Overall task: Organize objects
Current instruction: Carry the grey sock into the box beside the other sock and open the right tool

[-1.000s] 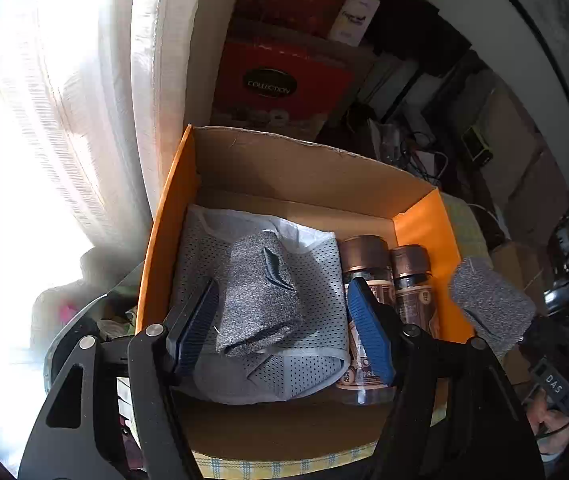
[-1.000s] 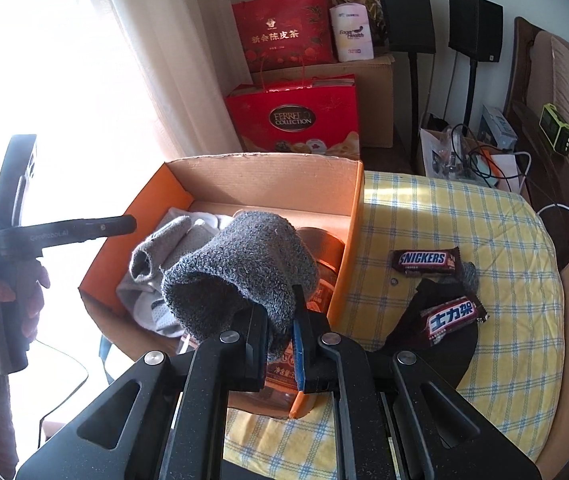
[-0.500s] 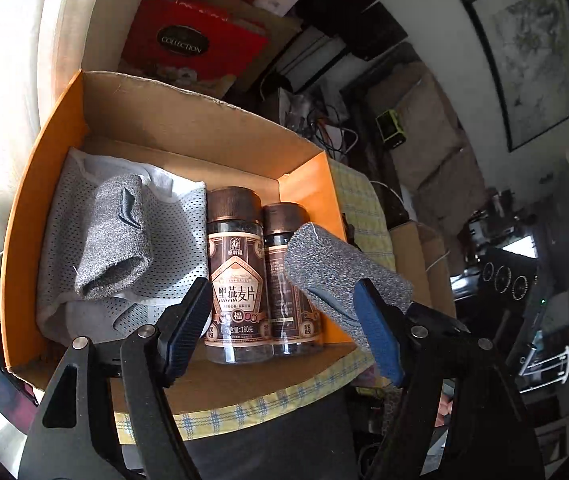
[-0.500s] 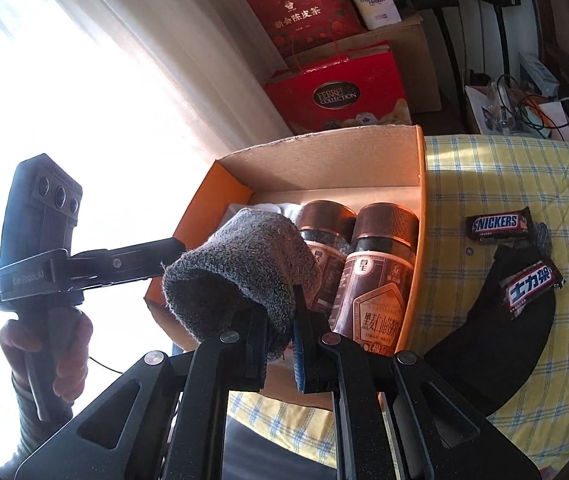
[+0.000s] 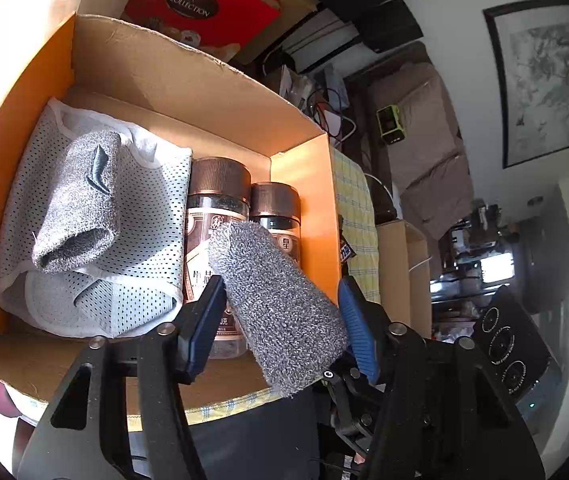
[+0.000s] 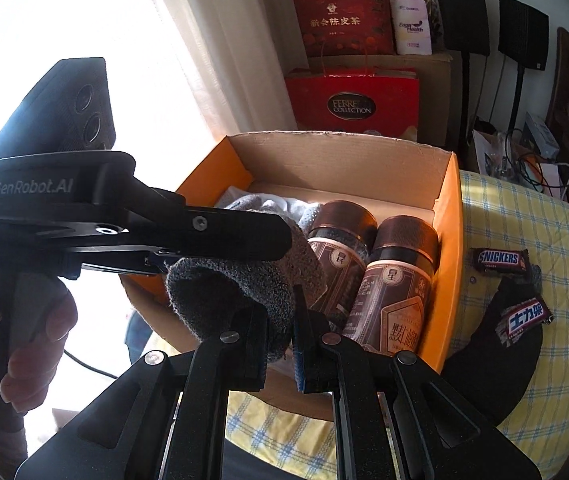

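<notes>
In the left wrist view, the grey sock (image 5: pixel 280 304) lay between the pads of the left gripper (image 5: pixel 280 320), whose jaws had just been closing around it; its long axis pointed toward the orange box (image 5: pixel 24 92).

In the right wrist view, the right gripper (image 6: pixel 278 344) was clamped tight on the sock's cuff, just before the box.
</notes>
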A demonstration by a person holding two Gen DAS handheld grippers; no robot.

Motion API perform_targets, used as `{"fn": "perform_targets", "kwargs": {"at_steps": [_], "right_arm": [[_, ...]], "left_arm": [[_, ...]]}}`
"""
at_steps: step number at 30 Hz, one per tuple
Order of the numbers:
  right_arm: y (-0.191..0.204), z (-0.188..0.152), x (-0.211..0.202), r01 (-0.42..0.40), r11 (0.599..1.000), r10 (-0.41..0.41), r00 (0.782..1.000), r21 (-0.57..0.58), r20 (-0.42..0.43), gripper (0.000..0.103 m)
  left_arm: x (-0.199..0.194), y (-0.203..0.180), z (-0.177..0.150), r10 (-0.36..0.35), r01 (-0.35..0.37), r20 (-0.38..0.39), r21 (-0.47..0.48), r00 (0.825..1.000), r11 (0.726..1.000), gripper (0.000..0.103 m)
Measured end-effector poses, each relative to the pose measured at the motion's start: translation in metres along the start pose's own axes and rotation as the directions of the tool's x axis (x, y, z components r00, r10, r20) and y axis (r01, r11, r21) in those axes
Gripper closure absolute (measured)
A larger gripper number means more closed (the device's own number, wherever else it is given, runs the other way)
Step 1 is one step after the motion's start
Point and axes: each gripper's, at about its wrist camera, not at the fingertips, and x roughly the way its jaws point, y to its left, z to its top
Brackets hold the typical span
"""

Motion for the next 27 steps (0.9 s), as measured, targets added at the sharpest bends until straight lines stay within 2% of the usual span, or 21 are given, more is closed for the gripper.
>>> {"fn": "perform_targets", "kwargs": {"at_steps": [2, 4, 6, 9, 11, 12, 15, 18, 19, 22, 23, 25, 27], "right_arm": [[0.003, -0.001, 0.004, -0.006, 1.000, 0.006, 1.000, -0.014, -0.013, 0.090], [0.007, -0.003, 0.008, -0.010, 1.000, 0.010, 1.000, -0.027, -0.028, 0.084], [0.008, -0.004, 0.008, -0.009, 0.999, 0.008, 1.000, -0.037, -0.029, 0.082], [0.005, -0.005, 0.005, -0.008, 0.999, 0.007, 1.000, -0.040, -0.029, 0.073], [0.000, -0.005, 0.001, -0.007, 0.999, 0.007, 1.000, -0.032, -0.024, 0.071], [-0.003, -0.005, -0.001, -0.003, 1.000, 0.003, 1.000, -0.025, -0.023, 0.071], [-0.013, -0.007, -0.006, 0.005, 1.000, -0.005, 1.000, -0.005, -0.014, 0.071], [-0.025, -0.011, -0.011, 0.013, 1.000, -0.013, 1.000, 0.023, -0.012, 0.071], [-0.029, -0.012, -0.012, 0.015, 0.999, -0.015, 1.000, 0.034, -0.014, 0.071], [-0.042, -0.017, -0.014, 0.025, 0.998, -0.024, 0.999, 0.063, -0.023, 0.071], [-0.044, -0.018, -0.015, 0.030, 0.997, -0.029, 0.999, 0.065, -0.025, 0.070], [-0.049, -0.021, -0.018, 0.038, 0.997, -0.036, 0.999, 0.070, -0.024, 0.070], [-0.053, -0.021, -0.020, 0.042, 0.996, -0.040, 0.999, 0.080, -0.021, 0.069]], "left_arm": [[-0.002, 0.002, 0.001, 0.020, -0.020, 0.016, 0.012, 1.000, 1.000, 0.075], [-0.003, 0.002, 0.002, 0.058, -0.059, 0.031, 0.032, 0.998, 0.998, 0.087], [-0.007, 0.003, 0.004, 0.082, -0.084, 0.046, 0.044, 0.996, 0.995, 0.087], [-0.014, 0.001, 0.007, 0.147, -0.155, 0.094, 0.083, 0.985, 0.984, 0.087], [-0.017, -0.005, 0.010, 0.233, -0.252, 0.145, 0.128, 0.961, 0.959, 0.087], [-0.017, -0.009, 0.011, 0.294, -0.322, 0.178, 0.157, 0.939, 0.933, 0.087], [-0.005, -0.023, 0.011, 0.451, -0.510, 0.257, 0.253, 0.855, 0.822, 0.087], [0.020, -0.030, 0.009, 0.519, -0.575, 0.249, 0.327, 0.818, 0.750, 0.087], [0.029, -0.032, 0.007, 0.549, -0.604, 0.253, 0.348, 0.797, 0.717, 0.087], [0.055, -0.035, 0.001, 0.649, -0.710, 0.302, 0.409, 0.698, 0.573, 0.087], [0.062, -0.035, -0.002, 0.670, -0.731, 0.316, 0.426, 0.672, 0.533, 0.087], [0.072, -0.035, -0.007, 0.697, -0.751, 0.325, 0.460, 0.639, 0.474, 0.087], [0.082, -0.035, -0.012, 0.726, -0.776, 0.346, 0.486, 0.594, 0.403, 0.087]]}}
